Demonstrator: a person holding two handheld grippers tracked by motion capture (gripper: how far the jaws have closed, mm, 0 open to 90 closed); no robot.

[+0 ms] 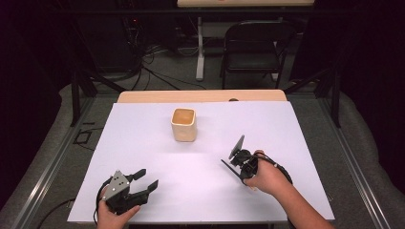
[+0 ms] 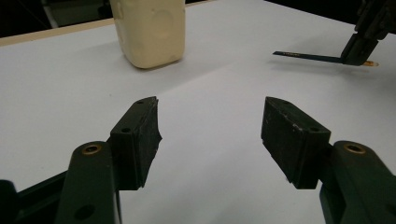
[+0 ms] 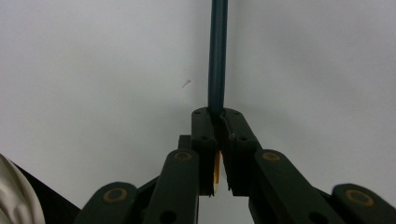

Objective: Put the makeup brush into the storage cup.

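Observation:
A cream square cup (image 1: 184,125) stands upright at the middle of the white sheet (image 1: 138,138); in the left gripper view the cup (image 2: 149,32) sits ahead and to the left. My left gripper (image 1: 148,178) rests near the front left edge, open with nothing between its pads (image 2: 210,121). At the right, my right gripper (image 1: 235,168) is shut on a thin dark flat strip (image 3: 218,56) with a yellow end, which sticks out ahead of the jaws just above the sheet. The left gripper view shows this strip (image 2: 308,57) level, held by the right gripper (image 2: 359,52).
The sheet covers a wooden table whose far edge (image 1: 200,96) shows behind it. Beyond stand a black folding chair (image 1: 253,47), a white table leg (image 1: 199,47) and floor cables. Metal frame rails run along both sides of the table.

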